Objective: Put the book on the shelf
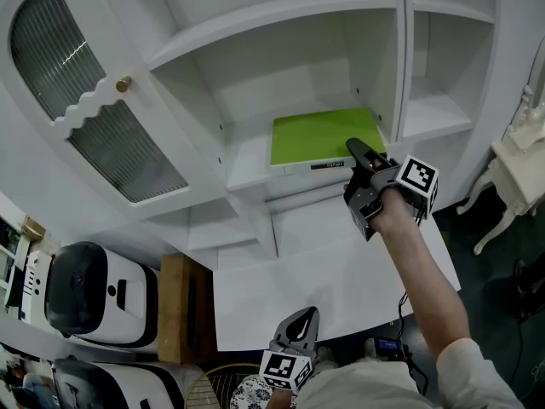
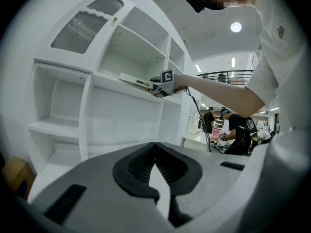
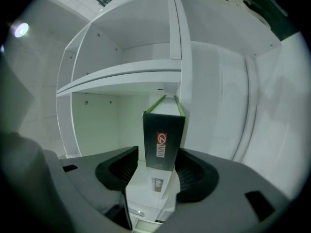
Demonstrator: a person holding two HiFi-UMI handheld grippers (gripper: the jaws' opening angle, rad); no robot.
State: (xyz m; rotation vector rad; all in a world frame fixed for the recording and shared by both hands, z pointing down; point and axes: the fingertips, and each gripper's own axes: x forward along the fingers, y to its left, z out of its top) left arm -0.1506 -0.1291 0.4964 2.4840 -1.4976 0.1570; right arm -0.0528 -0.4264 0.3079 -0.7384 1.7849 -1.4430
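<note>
Already the green book (image 1: 324,136) lies flat on the shelf (image 1: 247,158), so the right tongs (image 1: 356,150) stand loose around its spine, apparently releasing, while the left tongs (image 1: 305,318) hang closed, empty and unneeded.

White furniture all round
A white shelving unit (image 1: 281,11) fills the space ahead of my right fingers (image 1: 359,152); its ribbed-glass arched door (image 1: 94,126) hangs left of them, a carved white table (image 1: 521,152) stands right on dark floor (image 1: 502,262).
</note>
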